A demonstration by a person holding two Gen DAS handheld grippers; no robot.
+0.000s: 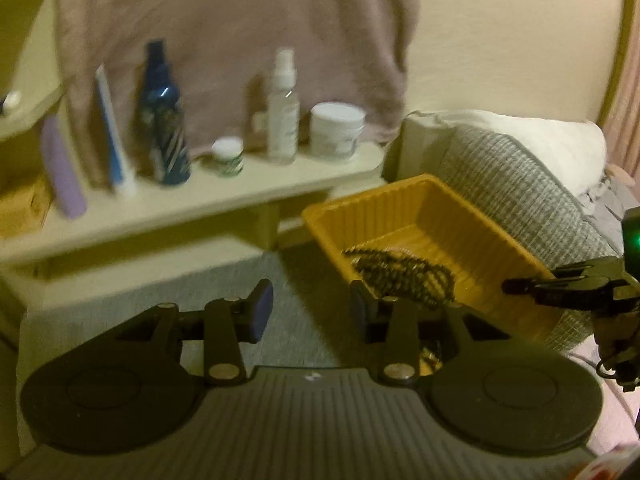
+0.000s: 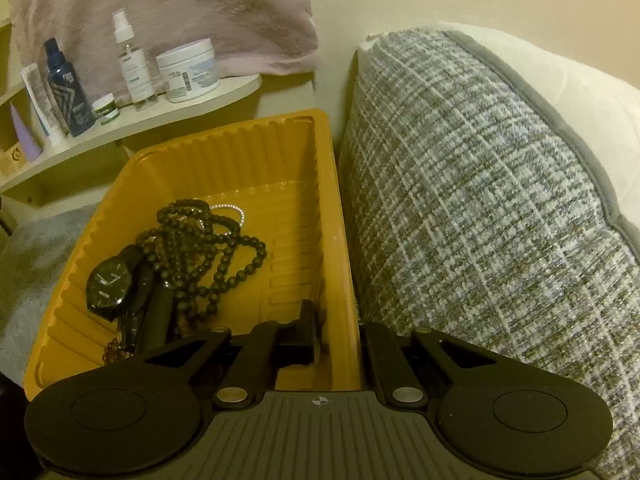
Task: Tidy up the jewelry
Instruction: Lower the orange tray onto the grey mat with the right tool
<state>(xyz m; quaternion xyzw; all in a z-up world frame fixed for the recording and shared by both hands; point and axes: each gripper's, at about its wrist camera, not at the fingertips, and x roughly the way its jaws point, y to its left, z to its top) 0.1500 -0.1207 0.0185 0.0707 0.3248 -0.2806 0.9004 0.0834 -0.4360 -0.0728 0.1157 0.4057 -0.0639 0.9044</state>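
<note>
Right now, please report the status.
Left tongs open, empty. Right tongs shut on yellow tray wall. Watch and beads inside. Pillow beside tray.

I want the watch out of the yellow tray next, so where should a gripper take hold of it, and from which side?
Grip the black watch across its round case, coming from above on the tray's open inner side. The face leans against the ribbed left wall, and the strap lies under the bead necklace, so pulling the strap would probably drag the beads.

A home bedroom is showing: toiletry bottles [image 2: 134, 60] standing on a shelf [image 2: 160, 116], a pillow [image 2: 480, 200] lying beside a carpet [image 1: 312, 280]
</note>
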